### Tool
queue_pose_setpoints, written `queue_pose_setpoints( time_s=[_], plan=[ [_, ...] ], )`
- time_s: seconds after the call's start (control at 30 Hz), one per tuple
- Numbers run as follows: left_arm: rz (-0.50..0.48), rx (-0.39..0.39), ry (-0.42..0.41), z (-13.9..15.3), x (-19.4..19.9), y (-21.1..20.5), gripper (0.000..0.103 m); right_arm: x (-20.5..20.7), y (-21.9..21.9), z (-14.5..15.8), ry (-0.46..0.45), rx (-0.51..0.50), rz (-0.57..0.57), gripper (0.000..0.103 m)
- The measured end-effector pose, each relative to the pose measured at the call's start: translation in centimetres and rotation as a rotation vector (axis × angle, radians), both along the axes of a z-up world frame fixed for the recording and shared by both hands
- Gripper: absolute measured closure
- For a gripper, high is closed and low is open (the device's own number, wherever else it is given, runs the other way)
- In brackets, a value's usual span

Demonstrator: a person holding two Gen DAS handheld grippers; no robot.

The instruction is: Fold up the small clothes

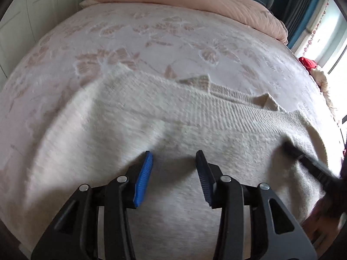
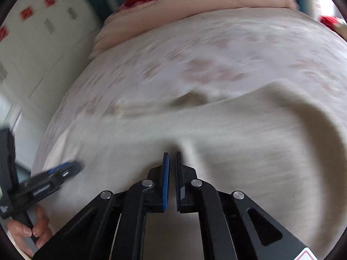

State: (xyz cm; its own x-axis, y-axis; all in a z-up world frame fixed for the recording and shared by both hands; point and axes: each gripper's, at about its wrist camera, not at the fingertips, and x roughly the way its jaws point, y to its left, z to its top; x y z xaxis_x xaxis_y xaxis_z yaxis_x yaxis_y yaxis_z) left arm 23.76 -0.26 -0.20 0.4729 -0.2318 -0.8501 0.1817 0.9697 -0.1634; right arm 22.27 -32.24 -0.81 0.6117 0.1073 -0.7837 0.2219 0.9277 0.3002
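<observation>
A cream knitted sweater (image 1: 151, 119) lies spread across the bed, its ribbed band and two small folded corners along the far edge. My left gripper (image 1: 173, 156) hovers over its near part, open, blue pads apart with nothing between them. In the right wrist view the same sweater (image 2: 238, 130) puckers into a ridge that runs up to the tips of my right gripper (image 2: 172, 153), whose pads are nearly together on that fold. The left gripper (image 2: 65, 169) shows blurred at the left, held by a hand (image 2: 36, 227). The right gripper (image 1: 290, 149) appears blurred at the sweater's right side.
The bed is covered by a pale bedspread (image 1: 151, 32) with a pink floral pattern. A rolled pink duvet (image 1: 195, 2) lies along the far end. White wardrobe doors (image 1: 21, 21) stand at the left; a red item (image 1: 308, 62) and a window are at the right.
</observation>
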Motion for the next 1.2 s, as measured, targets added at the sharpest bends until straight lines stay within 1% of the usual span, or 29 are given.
queue_pose_setpoints(
  time_s=[0.03,0.07,0.1,0.13,0.17,0.2,0.23,0.27,0.3,0.33,0.37,0.4,0.43,0.47,0.53,0.63,0.7,0.77,0.8,0.83,0.87,0.93,0.97,1.03,1.07,1.13,1.17,1.2],
  plan=[
    [0.018,0.046,-0.04,0.2,0.2,0.9,0.062,-0.6,-2.3,-0.2,0.017,-0.05,-0.056,0.09],
    [0.039,0.081,-0.053,0.1,0.6,1.8,0.058,-0.8,-4.0,-1.0,0.057,-0.08,-0.084,0.091],
    [0.06,0.101,-0.041,-0.4,1.1,2.7,0.055,-1.2,-5.6,-1.8,0.087,-0.081,-0.104,0.094],
    [0.078,0.094,-0.008,-1.2,1.7,3.7,0.054,-1.8,-7.0,-2.1,0.077,-0.022,-0.114,0.103],
    [0.09,0.016,0.026,-2.0,2.3,5.2,0.054,-2.4,-7.7,-1.9,0.071,0.012,-0.137,0.103],
    [0.105,-0.039,0.033,-2.1,2.5,6.1,0.054,-3.1,-7.9,-1.2,0.063,0.006,-0.162,0.102],
    [0.108,-0.051,0.037,-1.9,2.5,6.3,0.054,-3.9,-7.9,-0.1,0.037,-0.013,-0.182,0.098],
    [0.098,-0.029,0.037,-1.5,2.5,6.0,0.054,-4.8,-7.8,0.4,0.01,-0.011,-0.187,0.092],
    [0.092,-0.006,0.032,-1.3,2.5,5.6,0.055,-5.5,-7.7,0.8,-0.003,-0.013,-0.193,0.092],
    [0.087,0.012,0.029,-1.3,2.3,5.2,0.055,-5.5,-7.7,0.5,0.014,-0.026,-0.194,0.092],
    [0.081,0.031,0.024,-1.3,2.1,4.9,0.055,-5.3,-7.5,-0.6,0.069,-0.055,-0.18,0.093],
    [0.078,0.046,0.018,-1.3,2.1,4.8,0.054,-5.0,-7.4,-1.5,0.122,-0.092,-0.173,0.098],
    [0.077,0.055,0.014,-1.3,2.0,4.8,0.054,-5.2,-7.2,-1.6,0.124,-0.102,-0.168,0.101],
    [0.075,0.059,0.014,-1.0,1.8,4.8,0.055,-5.7,-7.0,-1.0,0.107,-0.098,-0.171,0.1],
    [0.078,0.049,0.018,-0.4,1.1,5.0,0.055,-6.6,-6.5,0.9,0.067,-0.098,-0.181,0.094],
    [0.105,0.011,0.015,0.8,-0.5,6.7,0.053,-9.0,-6.3,3.6,0.027,-0.083,-0.177,0.091],
    [0.127,-0.037,0.026,1.5,-2.2,8.2,0.048,-11.1,-6.3,4.6,0.024,-0.066,-0.169,0.081],
    [0.159,-0.112,0.048,1.9,-4.5,10.3,0.043,-13.4,-5.8,5.0,0.032,-0.021,-0.156,0.063],
    [0.17,-0.141,0.054,2.0,-5.3,11.0,0.039,-14.4,-5.6,4.9,0.04,0.013,-0.147,0.061],
    [0.197,-0.189,0.065,2.0,-6.5,12.2,0.037,-15.5,-5.3,4.8,0.047,0.051,-0.136,0.058],
    [0.233,-0.239,0.074,2.0,-7.7,13.3,0.032,-16.6,-4.8,4.5,0.057,0.089,-0.119,0.056],
    [0.309,-0.315,0.079,1.9,-9.8,14.9,0.026,-18.2,-3.7,3.7,0.089,0.124,-0.097,0.052],
    [0.348,-0.33,0.08,1.8,-10.9,15.5,0.022,-18.8,-3.0,3.2,0.108,0.125,-0.082,0.052],
    [0.394,-0.334,0.085,1.5,-12.3,16.2,0.021,-19.7,-1.8,1.9,0.14,0.125,-0.057,0.051],
    [0.414,-0.343,0.093,1.1,-13.0,16.4,0.019,-19.7,-1.4,1.1,0.155,0.149,-0.054,0.051],
    [0.436,-0.362,0.144,-0.3,-13.5,16.3,0.018,-19.5,-1.4,-0.2,0.156,0.196,-0.064,0.051],
    [0.441,-0.388,0.191,-1.4,-13.4,15.9,0.018,-19.0,-1.6,-0.5,0.145,0.197,-0.086,0.051],
    [0.444,-0.407,0.211,-1.9,-13.2,15.8,0.018,-18.5,-2.1,-0.7,0.126,0.207,-0.102,0.051]
  ],
)
